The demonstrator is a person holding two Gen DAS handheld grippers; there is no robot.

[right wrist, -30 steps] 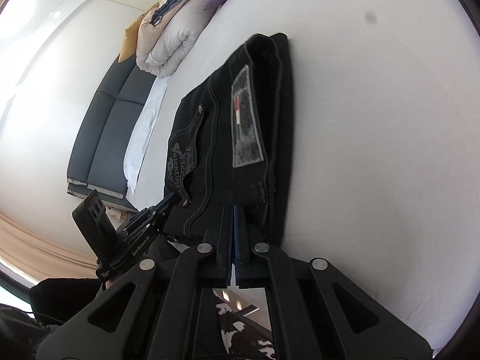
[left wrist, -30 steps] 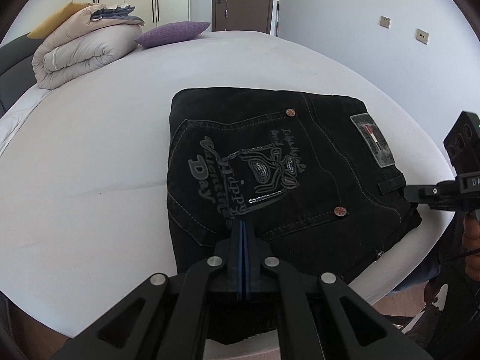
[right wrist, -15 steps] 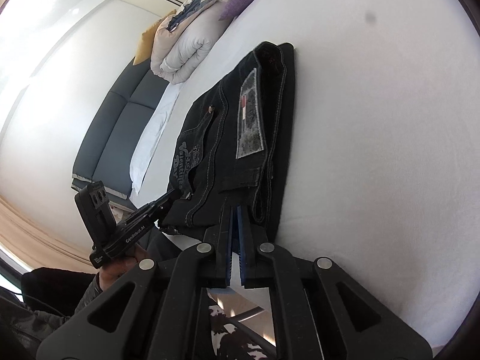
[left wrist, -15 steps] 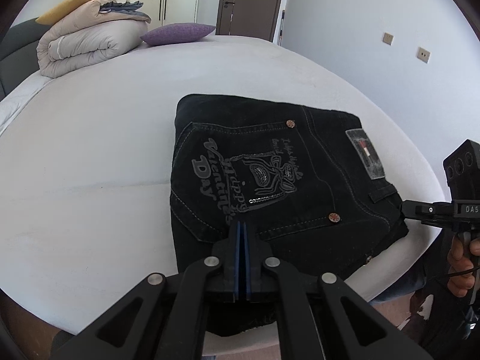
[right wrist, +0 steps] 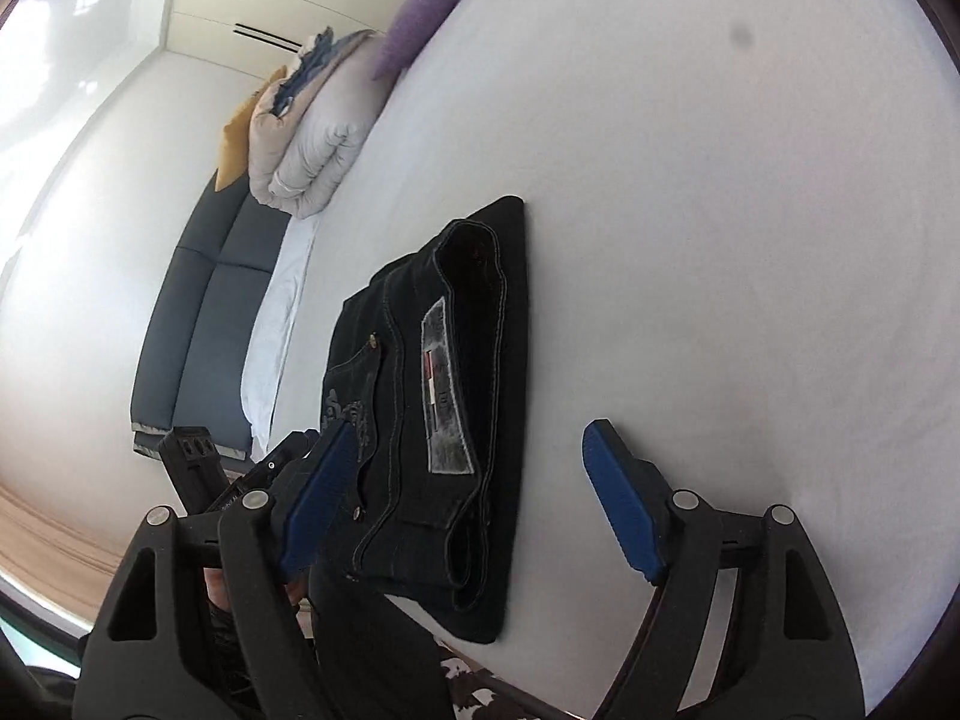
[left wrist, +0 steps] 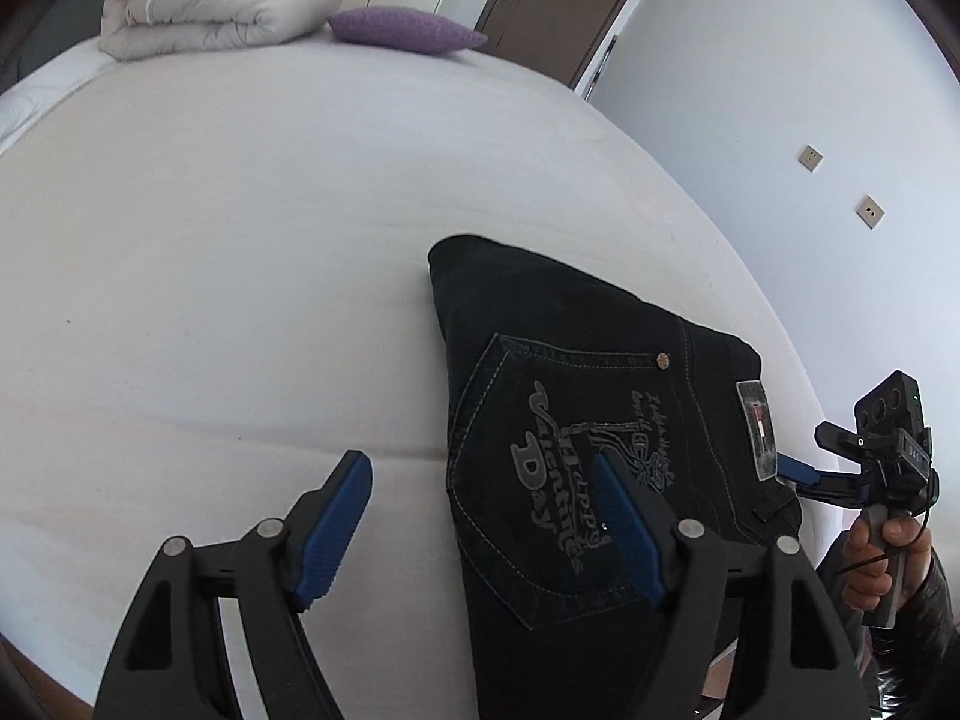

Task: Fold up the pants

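Left wrist view has the folded black pants [left wrist: 588,420] lying near the front edge of the white bed [left wrist: 240,300], back pocket with the printed lettering facing up. The left gripper [left wrist: 480,510] just sprang wide, nothing between its blue pads; one pad hangs over the pocket, the other over bare sheet. The right gripper [left wrist: 798,471] sits by the waistband corner, a hand [left wrist: 876,558] on its grip.

From the right wrist, the right gripper [right wrist: 468,480] has likewise just opened wide and holds nothing. Far end of the bed: a rolled duvet [left wrist: 216,6] and purple pillow [left wrist: 402,30], well apart from the pants. Dark sofa [right wrist: 210,312] beyond the bed. Nothing's blocking the pants.
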